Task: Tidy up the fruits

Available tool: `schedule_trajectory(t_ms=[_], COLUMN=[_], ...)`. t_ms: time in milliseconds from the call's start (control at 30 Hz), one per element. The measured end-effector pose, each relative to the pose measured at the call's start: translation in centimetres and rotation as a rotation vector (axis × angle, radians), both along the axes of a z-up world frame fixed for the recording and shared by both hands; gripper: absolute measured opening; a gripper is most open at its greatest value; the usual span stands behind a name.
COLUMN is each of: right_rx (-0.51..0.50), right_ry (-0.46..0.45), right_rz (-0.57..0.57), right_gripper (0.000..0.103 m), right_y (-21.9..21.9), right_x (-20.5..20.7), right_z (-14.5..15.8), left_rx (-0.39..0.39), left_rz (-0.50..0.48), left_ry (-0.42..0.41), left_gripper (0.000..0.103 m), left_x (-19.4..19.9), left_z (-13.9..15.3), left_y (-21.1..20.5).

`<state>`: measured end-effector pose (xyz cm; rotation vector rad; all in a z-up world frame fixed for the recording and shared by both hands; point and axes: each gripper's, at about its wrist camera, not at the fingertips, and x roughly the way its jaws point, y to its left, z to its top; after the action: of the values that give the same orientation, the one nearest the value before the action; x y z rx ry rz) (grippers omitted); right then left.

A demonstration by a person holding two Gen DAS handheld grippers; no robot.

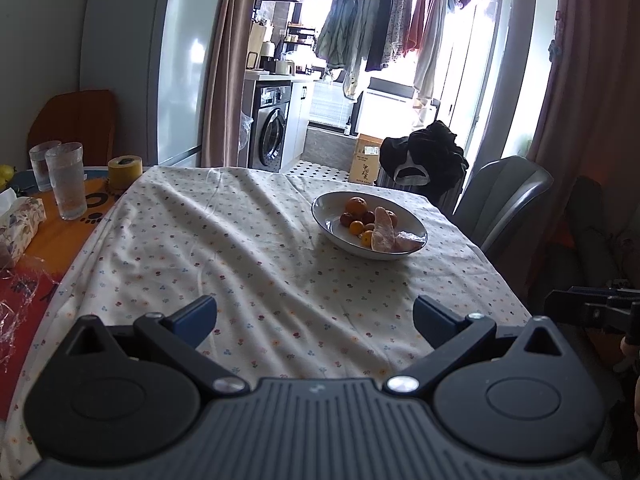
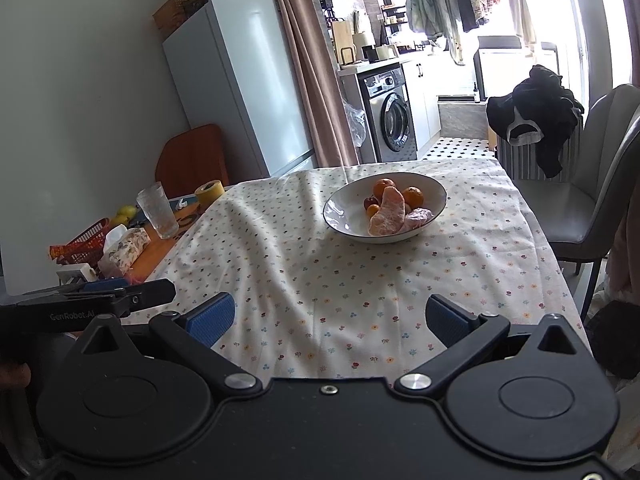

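A white bowl [image 1: 340,205] [image 2: 344,210] stands on the flowered tablecloth [image 1: 224,232] [image 2: 304,264], toward the far right of the table. It holds several fruits: oranges [image 1: 356,205] [image 2: 413,197], small dark red fruits [image 2: 370,201], and pale peeled citrus pieces [image 1: 382,234] [image 2: 387,213]. My left gripper [image 1: 315,320] hovers open over the near cloth, well short of the bowl, with nothing between its fingers. My right gripper [image 2: 331,320] is likewise open over the near cloth, bowl ahead. The left gripper's body [image 2: 92,304] shows at the left edge of the right wrist view.
On the left, off the cloth, stand two glasses [image 1: 68,180], a yellow tape roll [image 1: 125,171] [image 2: 210,193], a tissue pack [image 1: 20,224] [image 2: 126,250] and a red basket [image 2: 86,244]. A grey chair [image 1: 504,200] [image 2: 592,184] stands at the table's right side. A fridge [image 1: 152,64] stands behind.
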<state>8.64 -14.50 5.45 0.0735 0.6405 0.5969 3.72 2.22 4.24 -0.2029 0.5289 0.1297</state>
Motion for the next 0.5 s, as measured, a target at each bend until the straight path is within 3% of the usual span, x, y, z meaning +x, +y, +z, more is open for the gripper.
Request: schedule_trajectory(t_ms=[500], right_rx=[-0.004], right_ry=[-0.016], right_rz=[0.003], right_gripper=[0.103], right_y=[-0.16], right_x=[-0.12], right_z=[0.95], left_rx=[0.009], left_rz=[0.005], left_ry=[-0.016], left_gripper=[0.103], left_x=[-0.29], left_z=[0.4], left_y=[0.08])
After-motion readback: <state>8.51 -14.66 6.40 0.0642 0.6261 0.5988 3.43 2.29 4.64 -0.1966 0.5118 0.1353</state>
